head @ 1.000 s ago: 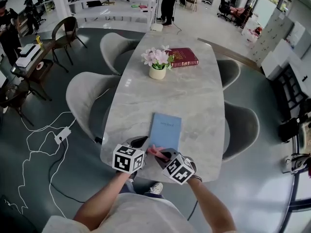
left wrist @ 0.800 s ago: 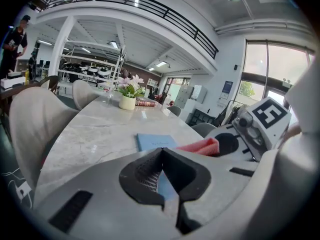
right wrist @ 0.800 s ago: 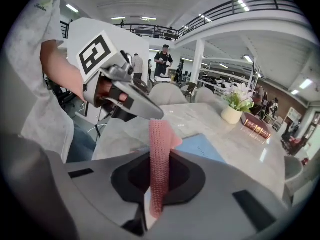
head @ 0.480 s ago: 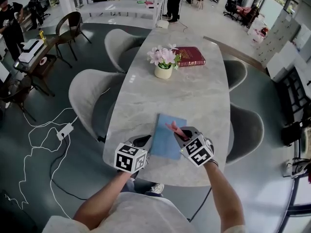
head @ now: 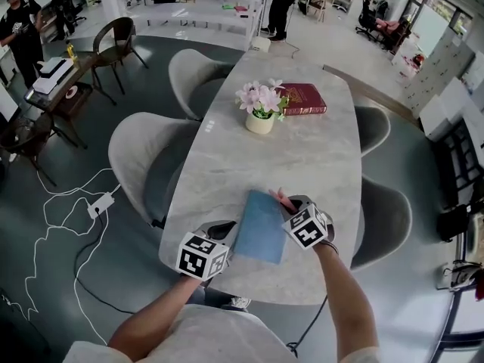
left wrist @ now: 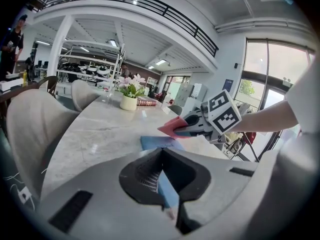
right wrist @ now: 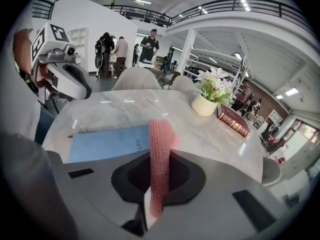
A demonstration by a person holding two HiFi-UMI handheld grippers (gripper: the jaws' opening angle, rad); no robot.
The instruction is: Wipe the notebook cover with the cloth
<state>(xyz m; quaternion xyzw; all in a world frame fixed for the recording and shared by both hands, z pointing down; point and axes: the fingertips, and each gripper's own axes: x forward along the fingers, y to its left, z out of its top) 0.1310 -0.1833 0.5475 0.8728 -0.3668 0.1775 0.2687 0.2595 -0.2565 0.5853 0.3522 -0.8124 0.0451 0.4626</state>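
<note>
My left gripper (head: 225,229) has its fingers (left wrist: 150,176) closed on the near left edge of the notebook (head: 261,225); in the left gripper view a thin strip of its blue cover runs straight between them. The notebook lies on the marble tabletop (head: 310,157) close to my edge of it, turned slightly so its far end leans to the right.

My right gripper (head: 289,203) has its fingers pinched together on the pink cloth (right wrist: 160,149). In the right gripper view the cloth stands up as a folded band from between them and pokes out past the tips. In the head view that free end sits at the notebook's far right corner. From the right gripper view the blue cover spreads to the left of the cloth, with the printed end nearest it. In the left gripper view the cloth hangs just above the far end of the cover, and I cannot tell whether it touches.

Farther along the tabletop, well apart from the notebook, stand a flower pot (head: 261,119) with pink blossoms and, just beside it, a dark red book (head: 304,98). Grey chairs (head: 140,153) ring the tabletop.
</note>
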